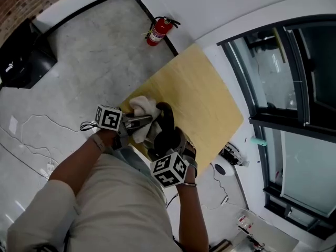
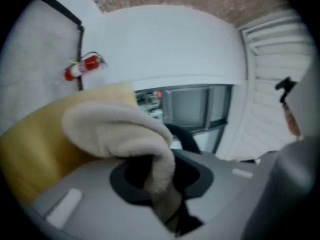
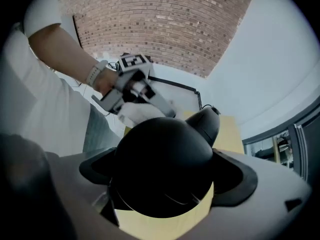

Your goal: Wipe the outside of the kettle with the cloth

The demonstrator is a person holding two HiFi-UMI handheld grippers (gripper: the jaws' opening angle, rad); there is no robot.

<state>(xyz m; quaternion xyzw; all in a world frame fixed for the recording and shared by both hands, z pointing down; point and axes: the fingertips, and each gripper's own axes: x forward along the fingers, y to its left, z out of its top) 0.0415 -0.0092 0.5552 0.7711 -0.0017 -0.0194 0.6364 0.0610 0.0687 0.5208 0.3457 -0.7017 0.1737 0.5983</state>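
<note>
A black kettle stands near the front edge of the yellow table. My right gripper is shut on it from the near side. In the right gripper view the kettle's dark rounded body fills the space between the jaws and hides the fingertips. A white cloth is pinched in my left gripper, which is shut on it just left of the kettle. In the left gripper view the cloth folds over the jaws, and the kettle's handle shows behind it. The right gripper view shows the cloth beside the kettle's top.
A red fire extinguisher stands on the floor beyond the table's far corner. A black box sits at far left. Dark window frames run along the right. Cables and a white socket lie on the grey floor.
</note>
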